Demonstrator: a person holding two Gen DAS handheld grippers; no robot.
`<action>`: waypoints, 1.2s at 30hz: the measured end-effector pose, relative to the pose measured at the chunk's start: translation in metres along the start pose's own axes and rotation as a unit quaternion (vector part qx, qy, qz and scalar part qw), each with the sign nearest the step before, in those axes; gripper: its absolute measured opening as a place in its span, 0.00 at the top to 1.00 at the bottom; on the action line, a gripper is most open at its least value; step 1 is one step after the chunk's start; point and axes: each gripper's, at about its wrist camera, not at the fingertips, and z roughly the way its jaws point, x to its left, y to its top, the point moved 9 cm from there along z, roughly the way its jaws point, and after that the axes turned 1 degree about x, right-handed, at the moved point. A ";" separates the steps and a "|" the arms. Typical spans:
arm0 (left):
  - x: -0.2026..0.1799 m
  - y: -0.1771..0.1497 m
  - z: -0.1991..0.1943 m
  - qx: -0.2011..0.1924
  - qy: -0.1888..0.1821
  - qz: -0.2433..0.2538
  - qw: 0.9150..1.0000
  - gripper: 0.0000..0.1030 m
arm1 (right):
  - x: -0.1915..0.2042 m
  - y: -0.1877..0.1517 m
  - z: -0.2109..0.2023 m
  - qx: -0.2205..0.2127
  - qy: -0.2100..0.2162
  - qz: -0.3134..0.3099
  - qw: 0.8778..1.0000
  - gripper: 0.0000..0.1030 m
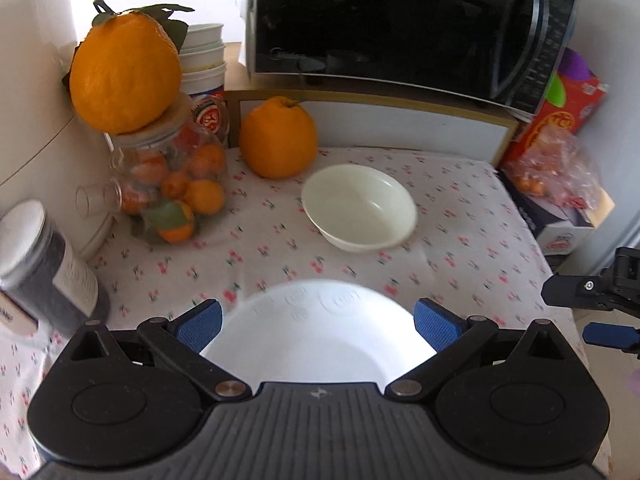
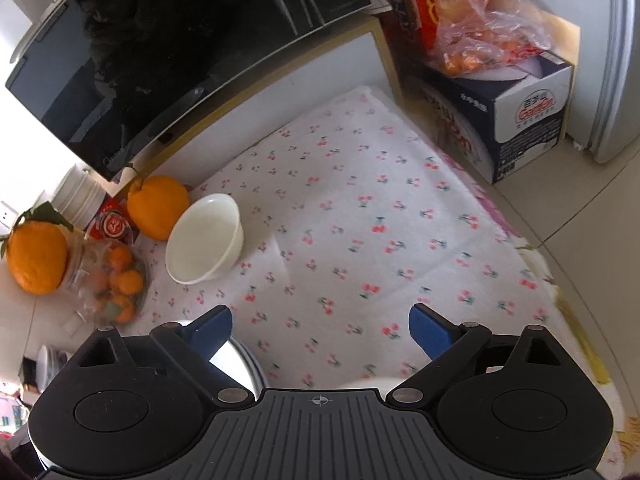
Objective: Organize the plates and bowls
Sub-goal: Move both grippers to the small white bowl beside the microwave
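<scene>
A cream bowl [image 1: 358, 208] sits on the cherry-print tablecloth [image 1: 272, 248], next to a large orange [image 1: 278, 142]; it also shows in the right wrist view [image 2: 204, 238]. A white plate [image 1: 320, 336] lies under and between the open blue fingers of my left gripper [image 1: 318, 324]; I cannot tell whether they touch it. My right gripper [image 2: 320, 332] is open and empty above the cloth. A rim of the white plate [image 2: 240, 364] shows by its left finger. The right gripper's fingertips [image 1: 576, 292] appear at the left view's right edge.
A black microwave [image 1: 400, 28] stands at the back. A glass jar of tangerines [image 1: 176, 184] topped by an orange [image 1: 124, 68], stacked tubs [image 1: 204, 60] and a dark canister [image 1: 44, 264] stand left. Boxes [image 2: 520, 120] and a bag of fruit [image 2: 480, 28] stand right.
</scene>
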 end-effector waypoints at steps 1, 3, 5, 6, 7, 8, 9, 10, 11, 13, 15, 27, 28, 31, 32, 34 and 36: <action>0.004 0.005 0.003 0.000 0.003 -0.003 1.000 0.01 | 0.003 0.003 0.004 0.000 0.003 0.005 1.000 0.06; 0.011 0.017 0.011 0.002 0.008 -0.010 1.000 0.01 | 0.009 0.010 0.014 0.006 0.007 0.015 1.000 0.06; 0.017 0.029 0.021 0.009 0.005 -0.018 1.000 0.01 | 0.013 0.019 0.024 0.009 -0.001 0.020 1.000 0.06; 0.020 0.034 0.026 0.011 0.004 -0.025 1.000 0.01 | 0.015 0.024 0.029 0.009 -0.013 0.014 1.000 0.06; 0.023 0.039 0.032 0.016 0.002 -0.031 0.999 0.01 | 0.017 0.028 0.033 0.008 -0.025 0.006 1.000 0.06; 0.024 0.042 0.037 0.022 -0.001 -0.035 0.999 0.01 | 0.019 0.033 0.037 0.004 -0.036 -0.003 0.999 0.06; 0.025 0.044 0.041 0.023 -0.007 -0.039 0.999 0.01 | 0.022 0.038 0.040 -0.001 -0.043 -0.009 0.999 0.06; 0.026 0.047 0.044 0.017 -0.016 -0.045 0.999 0.01 | 0.024 0.042 0.045 -0.003 -0.047 -0.014 0.999 0.06; 0.026 0.049 0.048 0.012 -0.024 -0.052 0.998 0.01 | 0.025 0.047 0.049 -0.004 -0.050 -0.016 0.999 0.06; 0.026 0.052 0.059 0.023 -0.037 -0.069 0.997 0.02 | 0.028 0.055 0.061 -0.002 -0.057 -0.016 0.998 0.06; 0.026 0.056 0.067 0.024 -0.055 -0.087 0.994 0.03 | 0.032 0.061 0.074 0.006 -0.059 -0.015 0.998 0.06; 0.025 0.063 0.094 0.011 -0.081 -0.132 0.988 0.36 | 0.058 0.061 0.136 0.036 -0.033 0.009 0.999 0.06; 0.025 0.063 0.095 0.013 -0.083 -0.132 0.988 0.39 | 0.059 0.060 0.139 0.038 -0.030 0.010 0.999 0.06; 0.025 0.062 0.099 0.015 -0.087 -0.137 0.987 0.47 | 0.062 0.058 0.144 0.040 -0.028 0.011 0.999 0.06; 0.025 0.062 0.099 0.016 -0.088 -0.138 0.986 0.49 | 0.062 0.057 0.146 0.042 -0.026 0.012 0.999 0.06; 0.024 0.061 0.100 0.018 -0.090 -0.137 0.986 0.51 | 0.062 0.057 0.149 0.047 -0.025 0.019 0.998 0.06; 0.022 0.060 0.100 0.020 -0.093 -0.134 0.986 0.55 | 0.061 0.057 0.150 0.046 -0.026 0.023 0.998 0.06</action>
